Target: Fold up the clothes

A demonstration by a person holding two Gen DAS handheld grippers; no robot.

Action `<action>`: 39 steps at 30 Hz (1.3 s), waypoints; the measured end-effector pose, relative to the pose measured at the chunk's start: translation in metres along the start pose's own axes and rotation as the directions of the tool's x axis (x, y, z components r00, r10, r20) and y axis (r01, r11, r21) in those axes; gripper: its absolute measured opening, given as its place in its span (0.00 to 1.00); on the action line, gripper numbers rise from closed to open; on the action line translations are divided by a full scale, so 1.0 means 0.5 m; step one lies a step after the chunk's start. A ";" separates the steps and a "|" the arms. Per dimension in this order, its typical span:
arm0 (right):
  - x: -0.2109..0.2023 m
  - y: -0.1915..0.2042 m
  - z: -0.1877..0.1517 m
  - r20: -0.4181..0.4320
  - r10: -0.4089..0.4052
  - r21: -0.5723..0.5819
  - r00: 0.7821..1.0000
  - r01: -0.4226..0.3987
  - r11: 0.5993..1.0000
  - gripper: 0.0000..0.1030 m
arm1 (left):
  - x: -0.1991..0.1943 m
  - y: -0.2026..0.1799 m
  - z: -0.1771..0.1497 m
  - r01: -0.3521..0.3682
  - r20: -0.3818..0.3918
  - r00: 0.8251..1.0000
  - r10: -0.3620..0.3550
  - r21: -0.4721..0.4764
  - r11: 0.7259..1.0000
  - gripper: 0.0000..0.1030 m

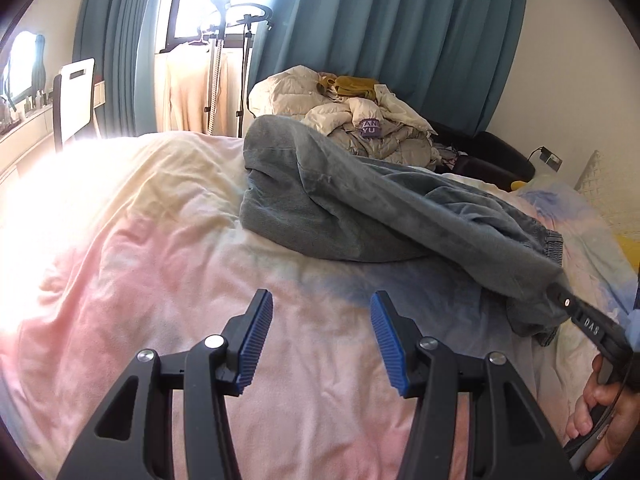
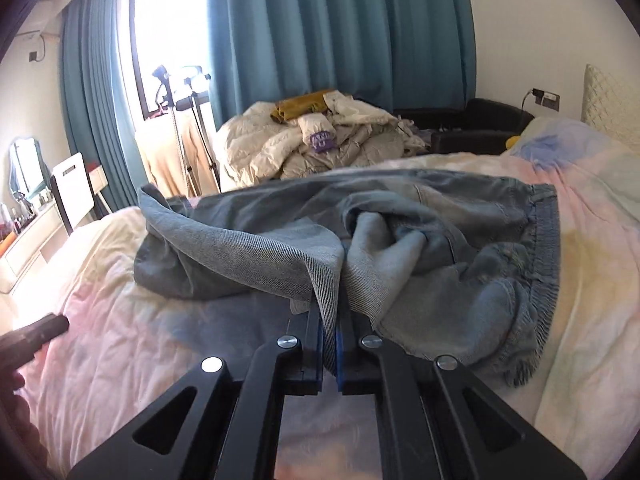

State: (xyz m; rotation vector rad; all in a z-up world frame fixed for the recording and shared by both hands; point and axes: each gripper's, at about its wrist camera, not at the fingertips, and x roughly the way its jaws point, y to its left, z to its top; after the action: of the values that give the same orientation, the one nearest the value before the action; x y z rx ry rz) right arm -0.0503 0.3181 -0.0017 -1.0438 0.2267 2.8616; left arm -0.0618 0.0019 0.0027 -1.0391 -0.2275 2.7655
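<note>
On a pastel tie-dye bedsheet [image 1: 160,264] the grey-blue jeans [image 1: 360,208] lie crumpled. My right gripper [image 2: 330,320] is clamped on a fold of them; my left gripper [image 1: 321,334] hovers agape over bare sheet.

My left gripper [image 1: 321,334] hangs with its blue-padded fingers [image 1: 256,340] spread wide apart, nothing between them, pointing toward twelve o'clock in its own view. My right gripper [image 2: 329,336] has its fingers pressed tight together on a pinch of cloth. From the left camera, my right hand [image 1: 604,424] sits at four o'clock, wrapped around that gripper's black handle, which angles up toward ten o'clock.
</note>
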 end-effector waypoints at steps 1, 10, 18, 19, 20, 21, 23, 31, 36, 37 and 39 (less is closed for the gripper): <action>0.004 -0.004 -0.015 -0.052 -0.002 0.018 0.999 0.003 1.000 0.03 | -0.011 0.000 -0.001 0.003 0.006 1.000 -0.003 -0.003 1.000 0.51; -0.007 0.009 -0.064 -0.153 0.035 0.052 0.988 -0.027 0.998 0.16 | -0.057 0.057 0.002 0.014 0.003 1.000 -0.014 -0.118 0.993 0.51; -0.041 0.118 -0.051 0.008 0.093 -0.126 0.996 -0.091 0.988 0.40 | -0.052 0.105 0.009 0.034 -0.023 0.999 -0.040 -0.218 0.975 0.51; -0.029 0.137 -0.047 0.009 0.121 -0.153 0.993 -0.119 0.981 0.44 | -0.050 0.108 0.011 0.035 -0.023 0.999 -0.041 -0.225 0.974 0.51; -0.016 0.156 -0.044 0.009 0.149 -0.179 0.989 -0.146 0.973 0.47 | -0.048 0.111 0.013 0.035 -0.023 0.999 -0.042 -0.232 0.972 0.51; -0.004 0.176 -0.040 0.008 0.177 -0.205 0.984 -0.172 0.964 0.48 | -0.046 0.114 0.015 0.036 -0.023 0.999 -0.042 -0.239 0.970 0.51; 0.021 0.214 -0.033 0.004 0.233 -0.256 0.972 -0.224 0.940 0.49 | -0.045 0.122 0.020 0.034 -0.019 0.999 -0.040 -0.252 0.967 0.51; 0.193 0.354 -0.040 -0.102 0.322 -0.397 0.941 -0.335 0.854 0.49 | -0.011 0.167 0.029 0.010 -0.011 1.000 -0.014 -0.299 0.954 0.51; 0.261 0.391 -0.054 -0.068 0.269 -0.443 0.961 -0.271 0.855 0.42 | 0.041 0.159 0.030 -0.024 -0.038 0.999 0.014 -0.262 0.965 0.51; 0.266 0.395 -0.052 -0.043 0.244 -0.462 0.969 -0.235 0.855 0.32 | 0.053 0.155 0.031 -0.032 -0.044 0.999 0.021 -0.250 0.968 0.51; 0.272 0.393 -0.043 0.004 0.228 -0.480 0.974 -0.199 0.855 0.24 | 0.069 0.147 0.033 -0.038 -0.049 0.998 0.028 -0.229 0.973 0.51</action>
State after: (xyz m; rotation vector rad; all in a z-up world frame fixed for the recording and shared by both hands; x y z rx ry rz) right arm -0.1662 0.1253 -0.0844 -1.0490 -0.4230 3.2377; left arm -0.1064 -0.0636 -0.0220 -1.1669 -0.5407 2.7909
